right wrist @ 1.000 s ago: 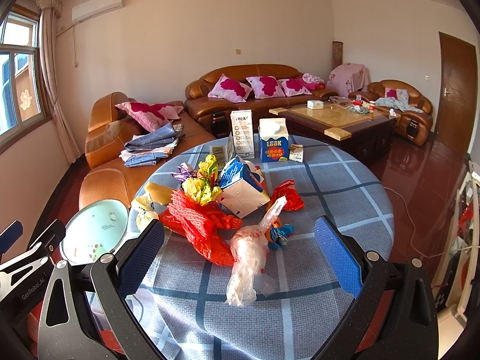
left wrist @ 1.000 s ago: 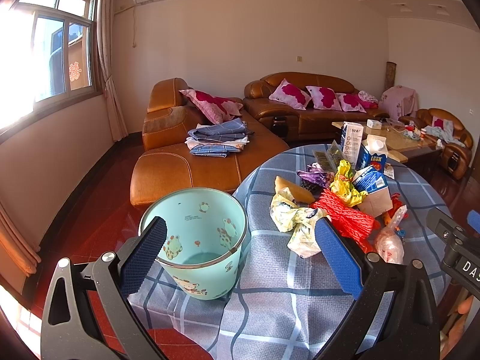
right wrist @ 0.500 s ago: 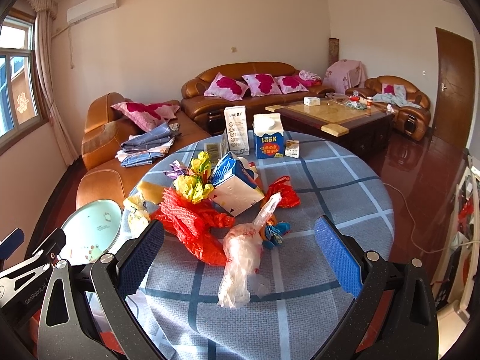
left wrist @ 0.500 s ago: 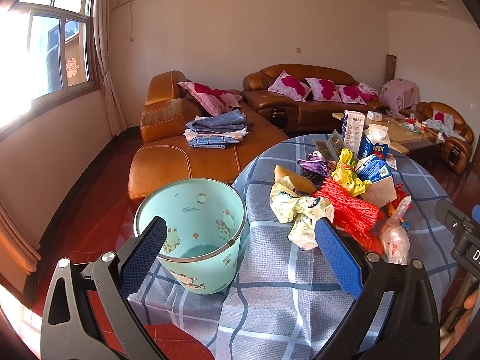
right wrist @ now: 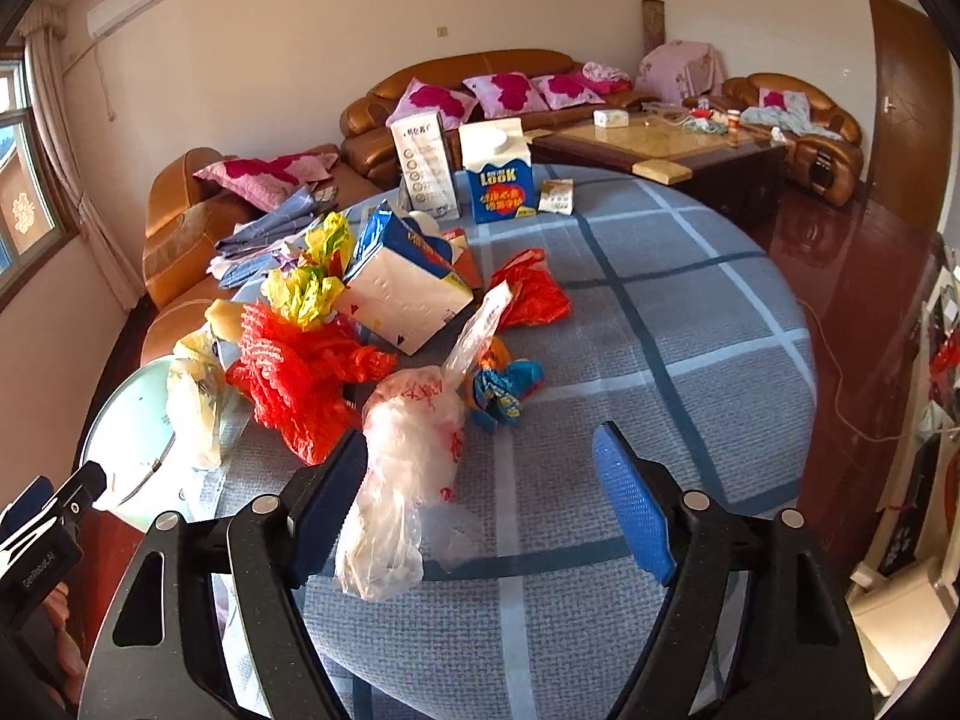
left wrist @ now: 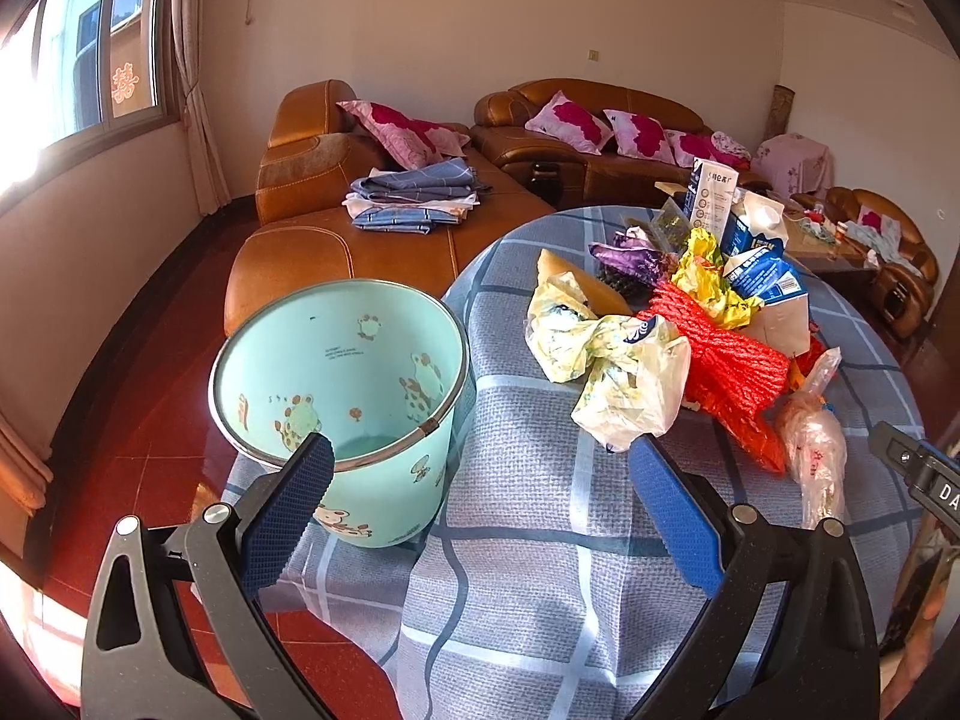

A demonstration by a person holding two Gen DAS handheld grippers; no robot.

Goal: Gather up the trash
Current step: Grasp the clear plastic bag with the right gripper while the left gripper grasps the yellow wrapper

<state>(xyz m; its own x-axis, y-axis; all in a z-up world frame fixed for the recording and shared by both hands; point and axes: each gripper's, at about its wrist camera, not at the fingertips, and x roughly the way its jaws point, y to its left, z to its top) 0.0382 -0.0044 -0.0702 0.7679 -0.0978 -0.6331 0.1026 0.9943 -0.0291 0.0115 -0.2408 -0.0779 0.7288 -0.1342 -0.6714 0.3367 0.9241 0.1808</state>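
My right hand-held gripper (right wrist: 480, 498) hangs over the near edge of the round table (right wrist: 690, 312), tilted down at the checked blue cloth. Its jaws are closing, and a clear plastic bag (right wrist: 408, 456) lies between them, close against the left pad (right wrist: 327, 504); I cannot tell whether that pad touches it. The right pad stands well clear of the bag, with bare cloth beneath it.

Just beyond the bag, ahead of this gripper, sits a small blue and orange wrapper (right wrist: 504, 390). Ahead and to the left lies a heap of red netting (right wrist: 300, 372), with a yellow wrapper (right wrist: 312, 282) and a tipped blue and white carton (right wrist: 408, 288) behind it. A red bag (right wrist: 531, 291) lies further ahead, and two upright cartons (right wrist: 498, 171) stand at the far side of the table.

My left hand-held gripper (left wrist: 480, 480) is spread wide with nothing between its pads, only cloth. Its left fingertip (left wrist: 312, 468) lies in front of the rim of a light green bin (left wrist: 342, 360) printed with cartoon animals, which stands at the table's edge, ahead and to the left. Ahead and to the right of this gripper lies a crumpled pale bag (left wrist: 612, 372), just off the right fingertip, with the red netting beyond it. The bin looks empty as far as I can see inside.
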